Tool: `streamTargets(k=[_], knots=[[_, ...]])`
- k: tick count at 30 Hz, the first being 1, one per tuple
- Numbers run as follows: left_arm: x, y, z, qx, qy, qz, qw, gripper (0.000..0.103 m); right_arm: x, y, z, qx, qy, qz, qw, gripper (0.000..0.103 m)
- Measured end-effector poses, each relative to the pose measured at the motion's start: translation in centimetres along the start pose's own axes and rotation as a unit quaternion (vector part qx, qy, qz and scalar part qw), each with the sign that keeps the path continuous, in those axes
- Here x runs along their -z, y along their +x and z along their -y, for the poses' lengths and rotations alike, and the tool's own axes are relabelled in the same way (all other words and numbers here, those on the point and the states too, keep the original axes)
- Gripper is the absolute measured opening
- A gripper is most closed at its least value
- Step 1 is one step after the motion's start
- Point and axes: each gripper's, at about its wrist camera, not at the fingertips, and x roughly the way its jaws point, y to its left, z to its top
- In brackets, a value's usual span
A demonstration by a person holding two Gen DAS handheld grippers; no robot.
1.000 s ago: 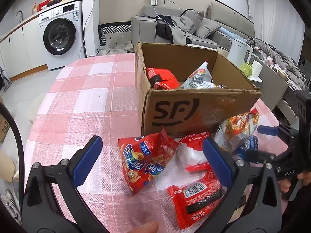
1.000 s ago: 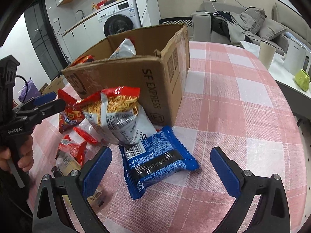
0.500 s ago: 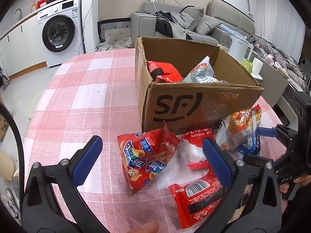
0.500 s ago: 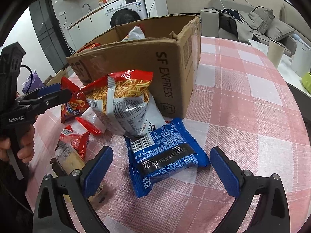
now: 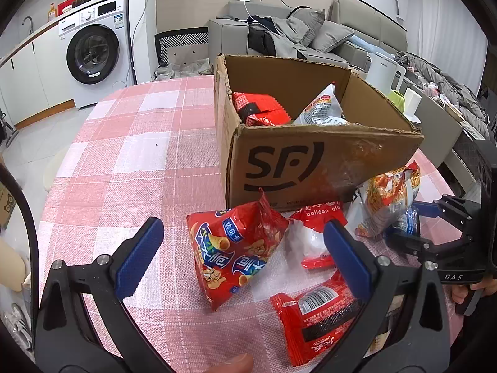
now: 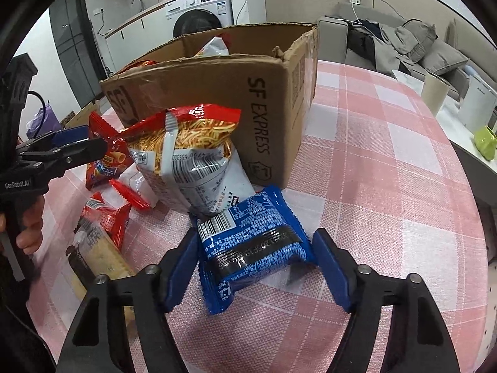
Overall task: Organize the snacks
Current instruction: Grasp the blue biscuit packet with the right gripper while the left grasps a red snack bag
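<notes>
An open cardboard box [image 5: 313,161] stands on the checked table and holds a red packet [image 5: 261,108] and a white bag [image 5: 320,108]. Snacks lie in front of it. My left gripper [image 5: 242,255] is open around a red snack bag [image 5: 236,251]. My right gripper [image 6: 254,267] is partly closed around a blue packet [image 6: 251,242], its pads [image 6: 181,267] at the packet's sides. A noodle snack bag [image 6: 189,155] leans on the box [image 6: 217,87]. A red-and-white balloon packet [image 5: 313,233] and a red barcode packet [image 5: 313,317] lie nearby.
A cracker pack [image 6: 96,248] lies at the table's near left in the right wrist view. A paper cup [image 6: 435,93] and a green mug [image 6: 486,140] stand beyond the table's right edge. A washing machine [image 5: 93,49] and a sofa [image 5: 295,37] are behind.
My right gripper has moved forward and narrowed around the blue packet. My left gripper has moved closer to the red snack bag and stayed open.
</notes>
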Motion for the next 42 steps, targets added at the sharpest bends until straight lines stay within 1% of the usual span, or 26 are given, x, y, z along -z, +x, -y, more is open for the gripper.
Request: streamTargets(k=[3, 8, 13, 17, 24, 27, 31, 38, 40, 42], knots=[[0.0, 0.1, 0.0, -0.001, 0.0, 0.0, 1.0, 0.102, 0.1, -0.3, 0.1, -0.008, 0.0, 0.004, 1.0, 0.055], [0.0, 0.1, 0.0, -0.001, -0.001, 0.0, 1.0, 0.102, 0.1, -0.7, -0.1, -0.011, -0.006, 0.013, 1.0, 0.051], [0.1, 0.3, -0.3, -0.001, -0.003, 0.001, 1.0, 0.102, 0.1, -1.4, -0.2, -0.015, -0.017, 0.02, 1.0, 0.05], [0.1, 0.2, -0.4, -0.002, -0.003, 0.0, 1.0, 0.102, -0.1, -2.4, 0.0, -0.022, -0.014, 0.029, 0.999, 0.05], [0.1, 0.7, -1.3, -0.005, -0.013, -0.005, 0.9999, 0.102, -0.4, -5.2, 1.2, -0.036, 0.005, 0.067, 0.997, 0.05], [0.2, 1.4, -1.8, -0.007, -0.016, -0.011, 0.9998, 0.102, -0.6, -5.7, 1.5, -0.043, 0.012, 0.078, 0.996, 0.05], [0.3, 2.3, -2.1, -0.017, -0.017, -0.018, 0.9996, 0.102, -0.8, -6.2, 1.3, -0.043, 0.013, 0.086, 0.995, 0.05], [0.4, 3.6, -3.3, -0.014, -0.04, -0.024, 0.9988, 0.102, -1.0, -6.9, 1.0, -0.046, 0.021, 0.107, 0.993, 0.05], [0.4, 4.1, -3.6, -0.017, -0.043, -0.027, 0.9986, 0.099, -1.1, -7.3, 1.1, -0.047, 0.023, 0.116, 0.992, 0.05], [0.4, 4.4, -3.5, -0.009, -0.041, -0.03, 0.9986, 0.09, -1.2, -7.7, 1.3, -0.047, 0.025, 0.121, 0.991, 0.05]])
